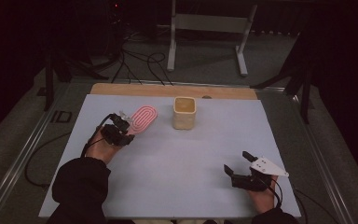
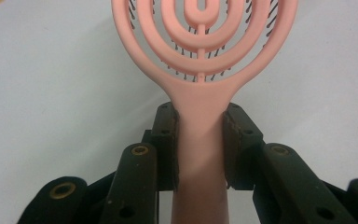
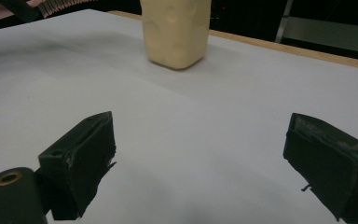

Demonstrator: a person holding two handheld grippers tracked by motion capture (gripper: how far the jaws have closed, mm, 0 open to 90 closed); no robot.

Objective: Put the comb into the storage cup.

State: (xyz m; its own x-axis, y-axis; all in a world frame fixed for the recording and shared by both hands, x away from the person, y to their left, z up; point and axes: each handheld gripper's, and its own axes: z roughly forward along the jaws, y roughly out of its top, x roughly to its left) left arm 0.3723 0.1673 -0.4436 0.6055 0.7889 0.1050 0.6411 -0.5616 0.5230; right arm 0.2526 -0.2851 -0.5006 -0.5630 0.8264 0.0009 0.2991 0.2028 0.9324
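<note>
Pink hairbrush [image 1: 142, 119] sits over the left half of the bench [image 1: 177, 158], toward the far edge, just left of the cream cup [image 1: 184, 113] and clear of it. Long axis runs diagonally: the oval head points to the far right, toward the cup and far edge; the handle points back toward the near-left corner.

Left hand-held gripper [image 1: 123, 127] comes in from the near-left side and is clamped on the handle. In the left gripper view the two black pads [image 2: 167, 140] press flat against both sides of the handle [image 2: 200, 154], just below where it widens into the head [image 2: 200, 37]. The head is made of concentric pink loops with a centre rib; dark bristles show through the gaps, on the underside. Whether the head rests on the bench or hangs just above it, cannot tell.

Right hand-held gripper [image 1: 240, 164] is near the near-right corner of the bench, well apart from brush and cup. Its jaws stand wide apart with bare bench surface between them; in the right gripper view the cup [image 3: 176, 30] stands upright farther off, toward the far edge.
</note>
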